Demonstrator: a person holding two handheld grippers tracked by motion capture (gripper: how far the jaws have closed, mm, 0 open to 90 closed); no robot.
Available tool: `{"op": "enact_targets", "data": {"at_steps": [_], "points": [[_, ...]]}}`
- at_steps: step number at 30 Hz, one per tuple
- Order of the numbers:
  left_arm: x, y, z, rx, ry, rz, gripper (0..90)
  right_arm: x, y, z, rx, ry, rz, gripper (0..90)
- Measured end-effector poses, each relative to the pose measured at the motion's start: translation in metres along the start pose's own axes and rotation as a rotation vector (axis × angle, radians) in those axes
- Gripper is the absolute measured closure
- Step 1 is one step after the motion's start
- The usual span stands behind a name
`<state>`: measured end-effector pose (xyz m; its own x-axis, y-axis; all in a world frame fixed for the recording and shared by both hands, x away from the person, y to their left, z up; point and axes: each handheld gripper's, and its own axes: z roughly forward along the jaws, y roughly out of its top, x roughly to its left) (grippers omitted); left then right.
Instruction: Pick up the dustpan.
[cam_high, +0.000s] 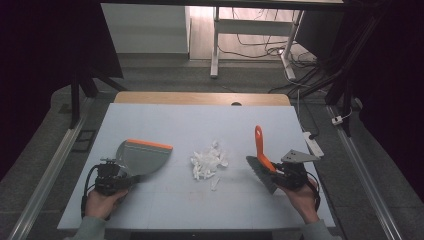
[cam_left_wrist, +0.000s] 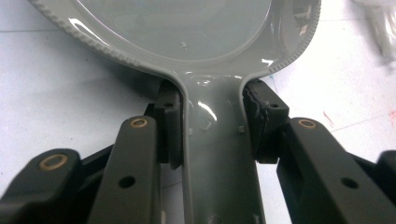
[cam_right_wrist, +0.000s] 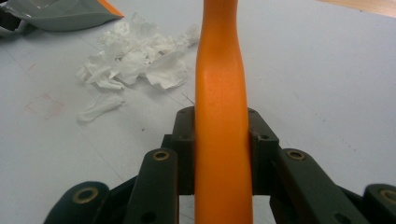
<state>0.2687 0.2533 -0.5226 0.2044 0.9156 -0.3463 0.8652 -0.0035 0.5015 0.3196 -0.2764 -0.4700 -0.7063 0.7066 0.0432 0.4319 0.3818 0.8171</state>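
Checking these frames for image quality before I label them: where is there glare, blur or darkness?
High view: the table is evenly lit, surroundings fall into black at both sides. Left gripper view: bright glare streaks on the glossy grey dustpan, paper scraps at the edge blurred. Right gripper view: the orange brush handle is soft up close, the paper scraps sharper.

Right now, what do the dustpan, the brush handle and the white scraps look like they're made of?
Dustpan: grey moulded plastic, glossy; sharp highlights and a ribbed rim, with an orange lip that may be rubber.
Brush handle: orange plastic, smooth satin sheen; dark bristles, probably synthetic.
White scraps: likely torn tissue or thin paper; matte, crumpled, ragged edges.
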Motion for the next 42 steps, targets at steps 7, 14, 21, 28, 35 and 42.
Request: {"op": "enact_targets", "data": {"at_steps": [7, 14, 21, 28, 35, 42], "points": [[0.001, 0.0, -0.004, -0.038, -0.026, 0.033, 61.4, 0.0, 0.0, 0.0, -0.005, -0.001, 0.001, 70.0], [0.008, -0.001, -0.01, -0.09, -0.057, 0.065, 61.4, 0.0, 0.0, -0.002, -0.014, -0.005, -0.002, 70.0], [0.013, 0.0, -0.015, -0.135, -0.095, 0.09, 61.4, 0.0, 0.001, -0.003, -0.026, -0.008, -0.006, 70.0], [0.018, 0.0, -0.021, -0.168, -0.118, 0.114, 61.4, 0.001, 0.002, -0.003, -0.036, -0.009, -0.011, 70.0], [0.023, 0.001, -0.025, -0.19, -0.139, 0.159, 61.4, 0.002, 0.002, -0.003, -0.041, -0.014, -0.015, 70.0], [0.022, 0.002, -0.035, -0.188, -0.167, 0.222, 61.4, 0.002, 0.003, -0.004, -0.05, -0.022, -0.023, 70.0]]}}
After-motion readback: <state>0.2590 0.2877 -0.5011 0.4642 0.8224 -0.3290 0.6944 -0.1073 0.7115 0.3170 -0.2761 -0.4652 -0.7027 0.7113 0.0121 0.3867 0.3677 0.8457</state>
